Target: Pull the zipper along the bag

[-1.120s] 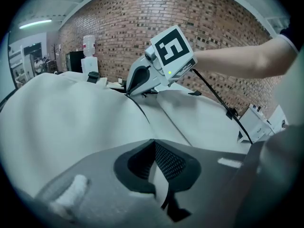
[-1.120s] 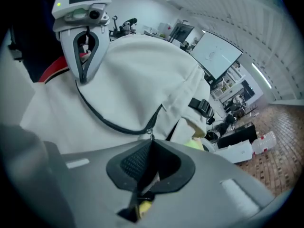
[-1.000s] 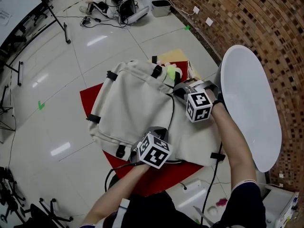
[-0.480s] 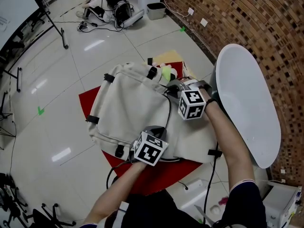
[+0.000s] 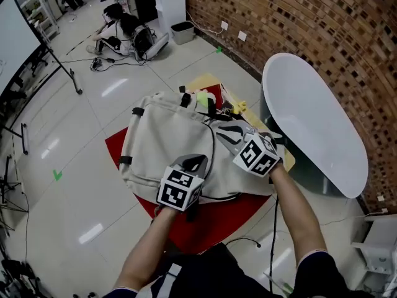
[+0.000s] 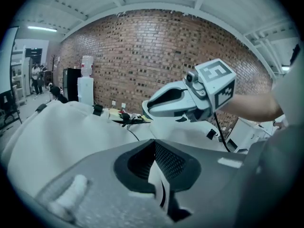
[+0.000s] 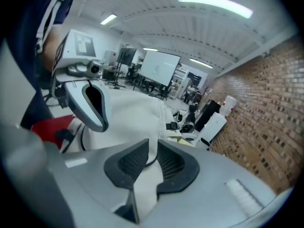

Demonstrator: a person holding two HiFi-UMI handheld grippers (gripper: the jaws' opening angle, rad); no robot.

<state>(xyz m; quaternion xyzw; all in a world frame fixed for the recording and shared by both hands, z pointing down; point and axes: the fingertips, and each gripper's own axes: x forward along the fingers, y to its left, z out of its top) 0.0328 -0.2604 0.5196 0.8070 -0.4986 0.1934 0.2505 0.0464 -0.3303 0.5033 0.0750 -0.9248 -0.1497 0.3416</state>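
A cream backpack [image 5: 164, 138] lies flat on a red mat [image 5: 214, 219]. Its dark zipper line [image 5: 213, 149] curves down the right side. My left gripper [image 5: 198, 161] is at the bag's near edge, shut on a fold of the bag's fabric [image 6: 153, 175]. My right gripper [image 5: 221, 129] is over the bag's right side, near the zipper line. In the right gripper view its jaws [image 7: 152, 158] are closing, still apart, with cream fabric and a dark strand between the pads. Each gripper shows in the other's view: the right gripper [image 6: 190, 96] and the left gripper [image 7: 88, 99].
A white oval tabletop [image 5: 310, 123] stands close on the right, by the brick wall [image 5: 322, 36]. Yellow and green items [image 5: 205, 97] lie at the bag's top end. A black cable [image 5: 273, 225] trails near me. A person [image 5: 121, 30] sits on the floor far back.
The right gripper has moved from the bag's top corner by the green item down along the right side toward me. The left gripper stays at the near edge. The view has shifted.
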